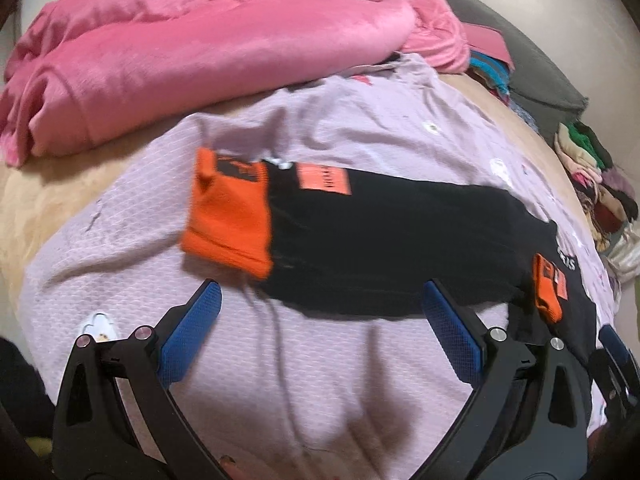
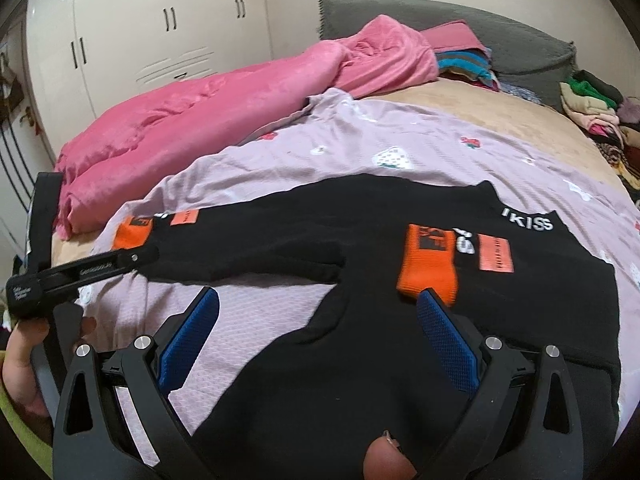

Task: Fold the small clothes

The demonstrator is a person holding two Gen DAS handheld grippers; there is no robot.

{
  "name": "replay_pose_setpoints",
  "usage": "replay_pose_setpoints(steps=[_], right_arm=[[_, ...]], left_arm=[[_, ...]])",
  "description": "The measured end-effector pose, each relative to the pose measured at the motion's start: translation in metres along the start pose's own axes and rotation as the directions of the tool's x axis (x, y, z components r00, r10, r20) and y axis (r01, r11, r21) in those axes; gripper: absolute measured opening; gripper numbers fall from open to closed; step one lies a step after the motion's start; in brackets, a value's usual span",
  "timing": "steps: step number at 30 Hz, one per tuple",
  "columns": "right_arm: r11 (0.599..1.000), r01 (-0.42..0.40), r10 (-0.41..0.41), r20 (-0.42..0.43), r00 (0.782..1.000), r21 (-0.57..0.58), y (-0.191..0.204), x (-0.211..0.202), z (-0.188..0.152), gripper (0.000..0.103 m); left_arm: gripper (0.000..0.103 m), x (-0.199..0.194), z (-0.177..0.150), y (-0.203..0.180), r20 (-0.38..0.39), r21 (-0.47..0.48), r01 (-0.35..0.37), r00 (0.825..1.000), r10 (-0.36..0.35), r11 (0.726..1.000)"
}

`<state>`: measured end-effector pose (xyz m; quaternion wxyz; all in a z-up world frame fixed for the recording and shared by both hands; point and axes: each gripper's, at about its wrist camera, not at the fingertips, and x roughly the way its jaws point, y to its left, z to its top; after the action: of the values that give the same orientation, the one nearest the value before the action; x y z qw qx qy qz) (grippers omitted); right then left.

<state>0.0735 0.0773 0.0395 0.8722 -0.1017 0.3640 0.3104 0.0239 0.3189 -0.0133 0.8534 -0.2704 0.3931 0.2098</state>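
A black top with orange cuffs point(image 2: 360, 248) lies flat on a lilac sheet point(image 2: 360, 148). One sleeve point(image 1: 380, 240) stretches left, ending in an orange cuff point(image 1: 226, 216). The other sleeve is folded over the chest, its orange cuff point(image 2: 428, 264) beside white lettering. My left gripper point(image 1: 320, 308) hovers open just in front of the stretched sleeve, nothing between its blue pads point(image 1: 192, 328). My right gripper point(image 2: 318, 312) is open above the lower body of the top, its right pad point(image 2: 448, 340) near the folded cuff. The left gripper point(image 2: 80, 272) also shows at the left of the right wrist view, held by a hand.
A pink blanket point(image 2: 200, 120) is bunched along the far left of the bed. A grey pillow point(image 2: 440, 16) and stacked folded clothes point(image 2: 592, 108) sit at the far right. White wardrobe doors point(image 2: 160, 32) stand behind the bed.
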Motion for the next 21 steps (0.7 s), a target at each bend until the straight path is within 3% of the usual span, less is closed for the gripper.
replay_pose_setpoints(steps=[6, 8, 10, 11, 12, 13, 21], right_arm=[[1.0, -0.013, 0.013, -0.011, 1.0, -0.004, 0.004, 0.003, -0.003, 0.099], [1.0, -0.011, 0.011, -0.012, 1.0, 0.003, 0.0, 0.002, -0.004, 0.099], [1.0, -0.006, 0.007, -0.009, 1.0, 0.014, -0.005, -0.001, -0.005, 0.099], [1.0, -0.004, 0.004, -0.007, 1.0, 0.021, -0.008, -0.002, -0.006, 0.099], [1.0, -0.002, 0.002, -0.005, 1.0, 0.031, -0.012, -0.004, -0.006, 0.099], [0.999, 0.0, 0.0, -0.004, 1.0, 0.037, -0.015, -0.005, -0.007, 0.099], [0.996, 0.022, -0.023, 0.008, 1.0, 0.09, -0.04, -0.02, -0.014, 0.099]], left_arm=[[0.093, 0.011, 0.01, 0.027, 0.032, -0.093, 0.033, 0.999, -0.03, 0.995], [0.079, 0.017, 0.014, 0.031, 0.034, -0.114, 0.029, 0.999, -0.026, 0.993], [0.05, 0.023, 0.015, 0.031, 0.026, -0.119, 0.018, 1.0, -0.015, 0.993], [0.043, 0.024, 0.015, 0.031, 0.027, -0.115, 0.009, 1.0, -0.006, 0.993], [0.026, 0.026, 0.016, 0.03, 0.031, -0.108, 0.003, 1.0, 0.0, 0.994], [0.017, 0.025, 0.016, 0.028, 0.037, -0.102, -0.004, 0.999, 0.008, 0.995], [0.01, -0.01, 0.014, 0.014, 0.12, -0.032, 0.033, 0.992, -0.029, 0.999]])
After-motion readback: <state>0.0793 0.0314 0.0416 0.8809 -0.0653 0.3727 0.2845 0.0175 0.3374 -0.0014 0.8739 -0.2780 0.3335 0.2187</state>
